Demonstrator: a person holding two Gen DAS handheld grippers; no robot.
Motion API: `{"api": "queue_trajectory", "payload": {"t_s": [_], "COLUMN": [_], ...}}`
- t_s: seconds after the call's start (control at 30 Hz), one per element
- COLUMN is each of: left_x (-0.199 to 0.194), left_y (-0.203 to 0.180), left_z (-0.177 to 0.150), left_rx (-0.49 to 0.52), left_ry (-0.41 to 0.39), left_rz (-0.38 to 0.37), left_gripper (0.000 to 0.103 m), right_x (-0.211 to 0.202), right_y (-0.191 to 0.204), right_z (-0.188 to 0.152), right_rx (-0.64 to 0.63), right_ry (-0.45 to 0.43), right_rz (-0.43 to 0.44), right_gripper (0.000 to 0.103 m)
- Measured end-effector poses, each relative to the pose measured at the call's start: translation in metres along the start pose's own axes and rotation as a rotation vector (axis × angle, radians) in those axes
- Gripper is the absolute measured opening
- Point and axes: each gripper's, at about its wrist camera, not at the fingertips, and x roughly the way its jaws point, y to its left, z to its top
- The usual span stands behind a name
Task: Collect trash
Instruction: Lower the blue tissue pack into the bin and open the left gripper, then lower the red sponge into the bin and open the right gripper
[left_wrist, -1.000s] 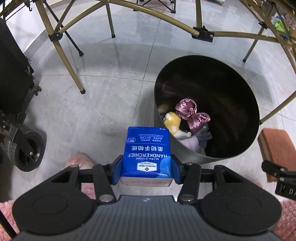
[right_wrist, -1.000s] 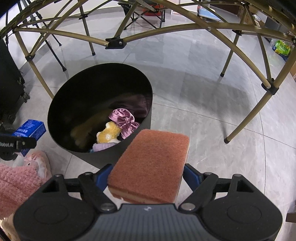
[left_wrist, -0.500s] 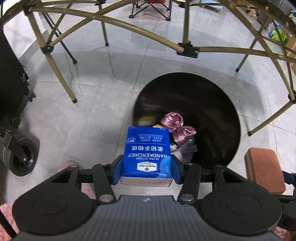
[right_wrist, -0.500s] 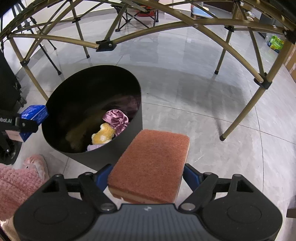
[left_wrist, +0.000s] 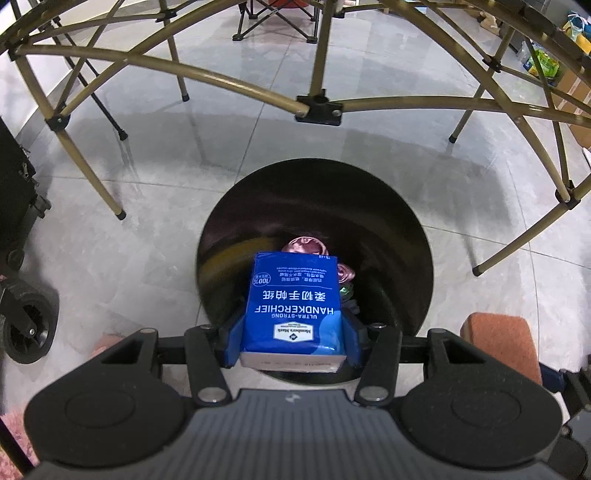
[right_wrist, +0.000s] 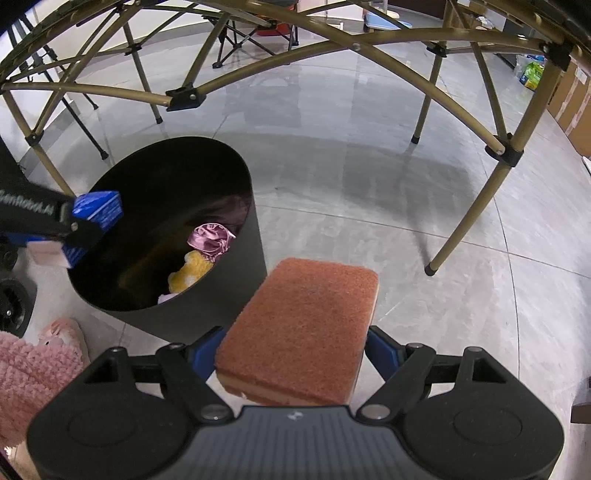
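left gripper: we're clamping the blue handkerchief tissue pack over the round black bin
right gripper: we're gripping the rust-orange scouring sponge beside it

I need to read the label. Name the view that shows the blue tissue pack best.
The left wrist view: the blue tissue pack fills the centre, printed face toward the camera. The right wrist view shows only its edge, blurred, at far left.

The black bin mouth gapes unobstructed from above; gold frame bars arch beyond its far rim, blocking passage there.
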Motion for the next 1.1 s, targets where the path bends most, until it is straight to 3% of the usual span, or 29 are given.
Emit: {"api": "queue_trajectory", "payload": {"t_s": [0.57, 0.63, 0.7, 0.77, 1.1], "left_x": [0.011, 0.01, 0.009, 0.008, 0.01], "left_y": [-0.027, -0.028, -0.029, -0.029, -0.025], "left_z": [0.008, 0.009, 0.009, 0.01, 0.009], "left_rx": [0.041, 0.045, 0.045, 0.043, 0.04], "left_ry": [0.0, -0.008, -0.019, -0.028, -0.008], "left_rz": [0.026, 0.03, 0.035, 0.039, 0.046], "left_gripper": [0.056, 0.067, 0.092, 0.103, 0.103], "right_x": [0.0, 0.001, 0.001, 0.001, 0.0], "right_y": [-0.008, -0.008, -0.008, -0.008, -0.005], "right_z": [0.0, 0.0, 0.0, 0.0, 0.001], "right_rx": [0.03, 0.031, 0.034, 0.036, 0.033], "right_ry": [-0.001, -0.002, -0.002, -0.002, -0.003], "right_rz": [-0.017, -0.019, -0.023, -0.024, -0.027], "right_gripper": [0.081, 0.081, 0.081, 0.081, 0.081]}}
